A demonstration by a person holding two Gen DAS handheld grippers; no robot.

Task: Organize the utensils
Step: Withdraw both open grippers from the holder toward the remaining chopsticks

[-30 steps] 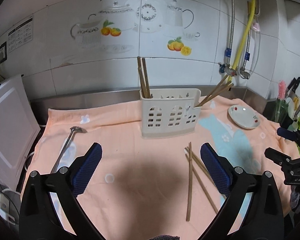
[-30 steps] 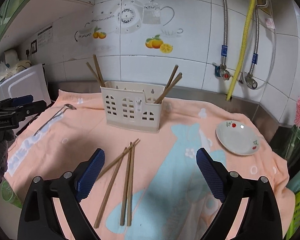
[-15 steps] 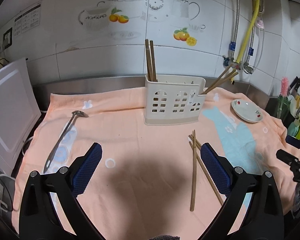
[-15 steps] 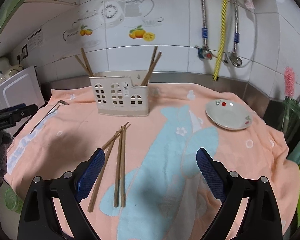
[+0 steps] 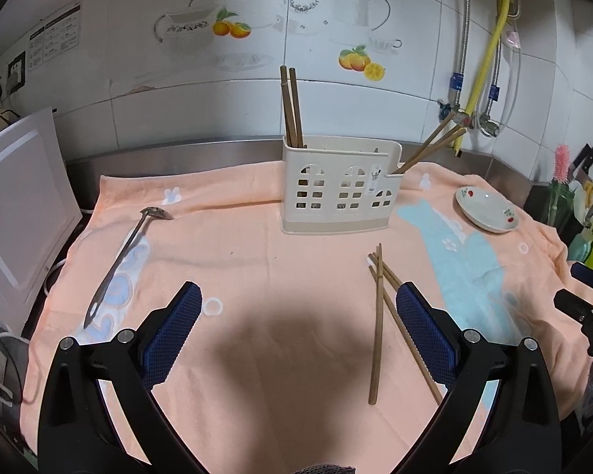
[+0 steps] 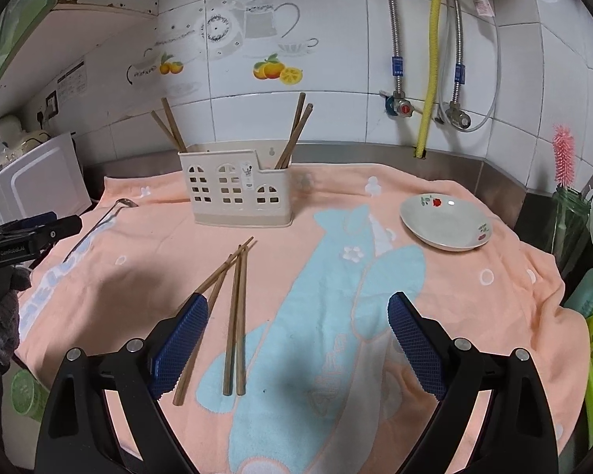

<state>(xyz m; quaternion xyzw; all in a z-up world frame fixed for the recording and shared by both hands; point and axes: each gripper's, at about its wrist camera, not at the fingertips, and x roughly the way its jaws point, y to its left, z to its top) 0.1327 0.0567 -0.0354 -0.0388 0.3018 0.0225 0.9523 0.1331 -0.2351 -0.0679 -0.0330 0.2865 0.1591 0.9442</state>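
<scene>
Steel ladle (image 5: 126, 252) shows fully only left; both hand-held grippers (image 5: 298, 339) (image 6: 296, 343) gape empty.

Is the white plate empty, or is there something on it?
Empty. The plate shows only its painted flowers; nothing lies on it in either view.

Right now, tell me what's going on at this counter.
A person holding two grippers is sorting utensils. Both the left gripper and right gripper hang open and empty above the towel. The holder already has chopsticks at each end. Loose chopsticks lie on the towel, and a ladle lies off to the left. A plate sits on the right.
</scene>
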